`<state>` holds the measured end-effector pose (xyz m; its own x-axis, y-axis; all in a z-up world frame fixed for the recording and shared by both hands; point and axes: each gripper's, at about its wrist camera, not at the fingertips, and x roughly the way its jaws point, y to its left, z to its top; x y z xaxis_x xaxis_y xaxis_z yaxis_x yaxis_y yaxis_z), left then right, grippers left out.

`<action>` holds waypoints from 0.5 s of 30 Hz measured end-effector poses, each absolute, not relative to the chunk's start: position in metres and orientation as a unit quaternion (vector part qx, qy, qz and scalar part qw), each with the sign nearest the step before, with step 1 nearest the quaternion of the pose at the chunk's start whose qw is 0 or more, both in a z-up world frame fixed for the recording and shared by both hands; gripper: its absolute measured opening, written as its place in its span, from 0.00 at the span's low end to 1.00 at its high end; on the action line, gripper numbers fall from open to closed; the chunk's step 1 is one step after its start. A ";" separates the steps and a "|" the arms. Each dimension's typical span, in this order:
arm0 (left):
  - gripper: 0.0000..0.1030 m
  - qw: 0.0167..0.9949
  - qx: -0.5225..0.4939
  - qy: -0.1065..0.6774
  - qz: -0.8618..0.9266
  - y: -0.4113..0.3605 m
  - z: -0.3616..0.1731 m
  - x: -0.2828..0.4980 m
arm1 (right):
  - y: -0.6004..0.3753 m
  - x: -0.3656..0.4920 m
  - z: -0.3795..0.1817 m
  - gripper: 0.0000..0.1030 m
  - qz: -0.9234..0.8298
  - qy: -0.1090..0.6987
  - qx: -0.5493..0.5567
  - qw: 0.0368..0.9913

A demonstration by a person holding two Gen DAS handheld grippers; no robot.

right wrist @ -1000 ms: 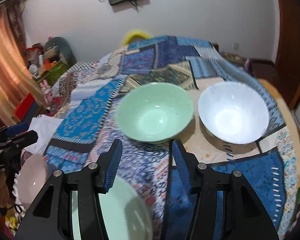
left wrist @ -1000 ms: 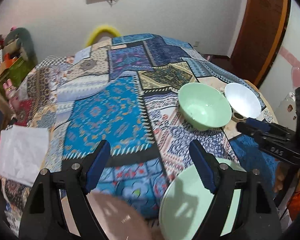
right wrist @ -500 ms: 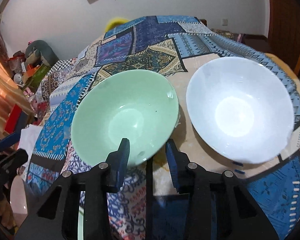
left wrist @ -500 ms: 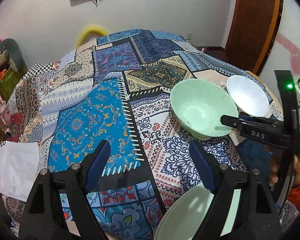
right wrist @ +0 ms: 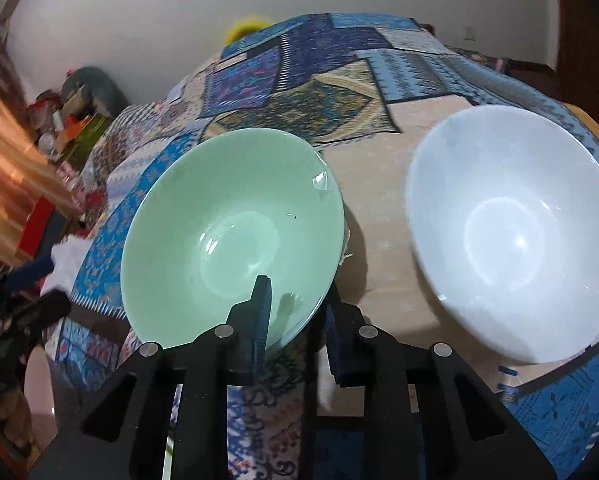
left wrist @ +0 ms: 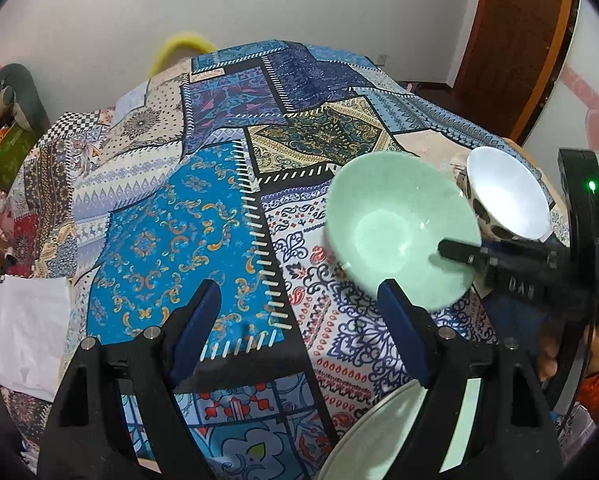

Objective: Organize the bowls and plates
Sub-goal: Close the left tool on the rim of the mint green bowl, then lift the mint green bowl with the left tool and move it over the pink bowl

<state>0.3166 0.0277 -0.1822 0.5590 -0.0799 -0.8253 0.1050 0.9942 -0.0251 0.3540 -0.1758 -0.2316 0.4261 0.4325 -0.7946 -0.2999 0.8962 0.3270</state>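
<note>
A pale green bowl (right wrist: 227, 232) sits tilted on the patterned tablecloth (left wrist: 171, 240), beside a white bowl (right wrist: 511, 228) on its right. My right gripper (right wrist: 299, 300) is closing on the green bowl's near rim, one finger (right wrist: 261, 304) inside the bowl and the other outside under the rim. From the left wrist view the green bowl (left wrist: 399, 224), the white bowl (left wrist: 507, 196) and the right gripper's finger (left wrist: 459, 250) show at the right. My left gripper (left wrist: 299, 292) hangs open over the cloth with nothing between its fingers. A green plate (left wrist: 371, 440) lies under its right finger.
A pink plate (right wrist: 39, 380) lies at the table's near left edge, close to the left gripper (right wrist: 19, 304). White paper (left wrist: 23, 332) lies at the left edge. A brown door (left wrist: 515, 40) stands at the far right, clutter at the far left.
My right gripper moved forward and down to the green bowl and drew its jaws together on the near rim; the bowl now tilts. The left gripper moved forward, still open.
</note>
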 end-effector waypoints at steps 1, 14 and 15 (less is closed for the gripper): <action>0.78 0.882 0.016 0.468 -0.051 0.026 -0.183 0.318 | -0.172 0.351 -0.231 0.22 0.228 0.489 0.061 0.840; 0.24 0.843 0.010 0.536 -0.043 0.025 -0.229 0.344 | -0.150 0.348 -0.229 0.22 0.268 0.500 0.030 0.823; 0.22 0.843 0.010 0.536 -0.045 0.025 -0.230 0.345 | -0.150 0.349 -0.229 0.22 0.269 0.501 0.034 0.822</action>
<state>0.3450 0.0248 -0.2301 0.4219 -0.0645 -0.9044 0.0867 0.9958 -0.0306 0.3485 -0.1505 -0.2290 0.3539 0.4755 -0.8054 -0.4077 0.8534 0.3247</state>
